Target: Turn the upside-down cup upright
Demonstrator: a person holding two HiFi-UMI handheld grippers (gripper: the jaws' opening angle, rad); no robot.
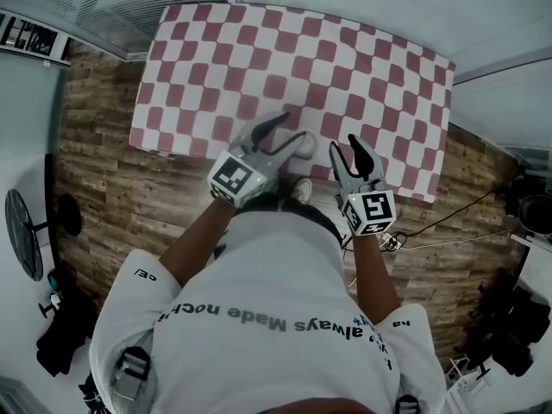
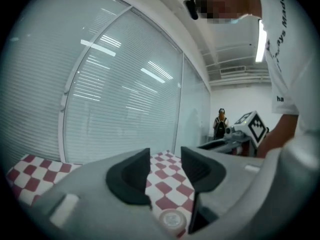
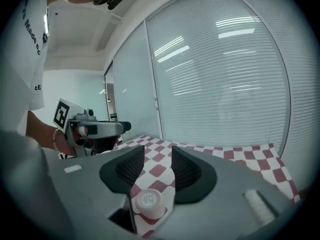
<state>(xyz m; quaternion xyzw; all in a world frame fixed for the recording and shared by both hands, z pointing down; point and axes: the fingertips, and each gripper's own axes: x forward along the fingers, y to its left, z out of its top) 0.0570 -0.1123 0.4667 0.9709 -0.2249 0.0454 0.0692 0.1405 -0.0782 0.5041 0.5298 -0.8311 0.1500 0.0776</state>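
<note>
A small white cup (image 1: 304, 144) stands upside down on the red-and-white checked table (image 1: 259, 50), near its front edge. Its flat base faces up in the left gripper view (image 2: 171, 219) and in the right gripper view (image 3: 147, 200). My left gripper (image 1: 291, 129) hovers above and just left of the cup. Its jaws (image 2: 165, 159) stand partly apart with nothing between them. My right gripper (image 1: 347, 148) is held to the cup's right, also raised, its jaws (image 3: 158, 154) partly apart and empty. In both gripper views the cup shows low down, below the jaws.
The table stands against a glass wall with blinds (image 3: 225, 84). A wooden floor (image 1: 112, 188) surrounds it, with cables (image 1: 440, 231) at the right. Each gripper's marker cube shows in the other's view (image 2: 252, 126) (image 3: 65, 115). A person (image 2: 220, 122) stands far off.
</note>
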